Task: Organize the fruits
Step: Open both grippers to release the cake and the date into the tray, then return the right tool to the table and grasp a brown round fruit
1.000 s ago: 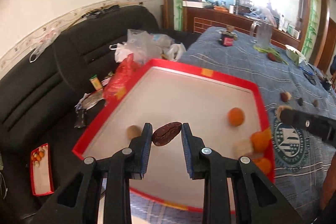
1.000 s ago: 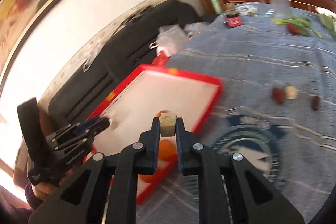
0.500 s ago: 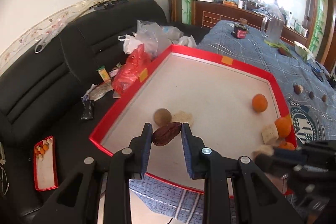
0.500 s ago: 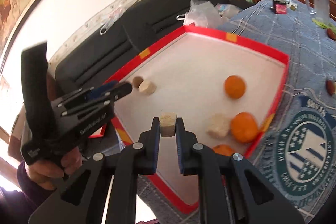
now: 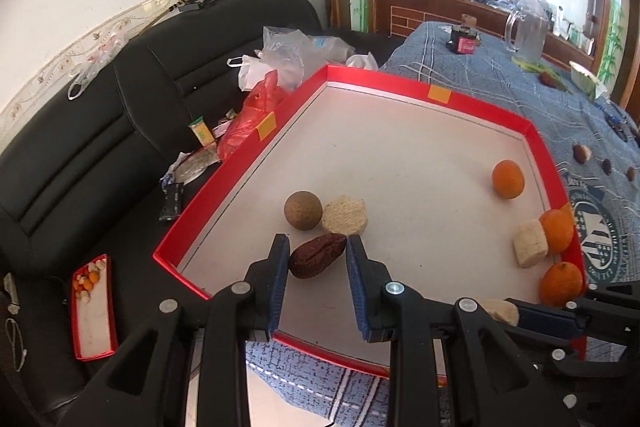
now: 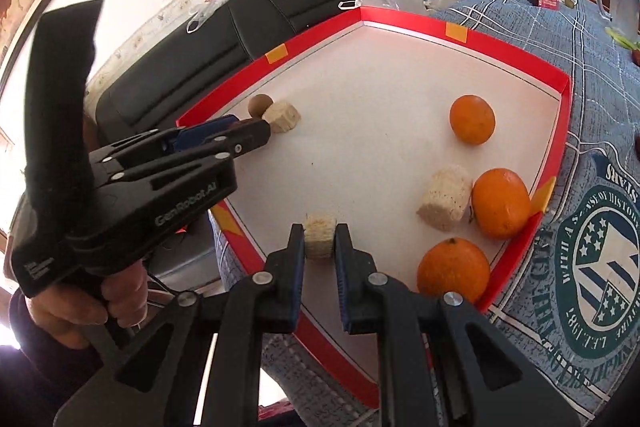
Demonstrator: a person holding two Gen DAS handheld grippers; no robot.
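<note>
A red-rimmed white tray (image 5: 472, 99) lies on the blue cloth. My left gripper (image 5: 318, 255) is shut on a dark brown date-like fruit (image 5: 316, 261) low over the tray's near left part, just in front of a round brown fruit (image 5: 303, 210) and a pale chunk (image 5: 345, 215). My right gripper (image 6: 319, 241) is shut on a pale cylindrical chunk (image 6: 319, 237) over the tray's near edge (image 6: 516, 251). Three oranges (image 6: 472, 119) (image 6: 501, 203) (image 6: 454, 271) and another pale chunk (image 6: 444, 203) lie at the tray's right side.
A black sofa (image 5: 100, 131) with plastic bags (image 5: 280, 55) and wrappers stands left of the table. A small red tray (image 5: 94, 307) with bits lies on it. Small dark fruits (image 5: 580, 154), a glass jug (image 5: 526, 33) and a can (image 5: 464, 41) stand on the cloth farther back.
Both grippers moved in over the tray's near edge and came lower, each still holding its piece. The right gripper swung left from the cloth to the tray.
</note>
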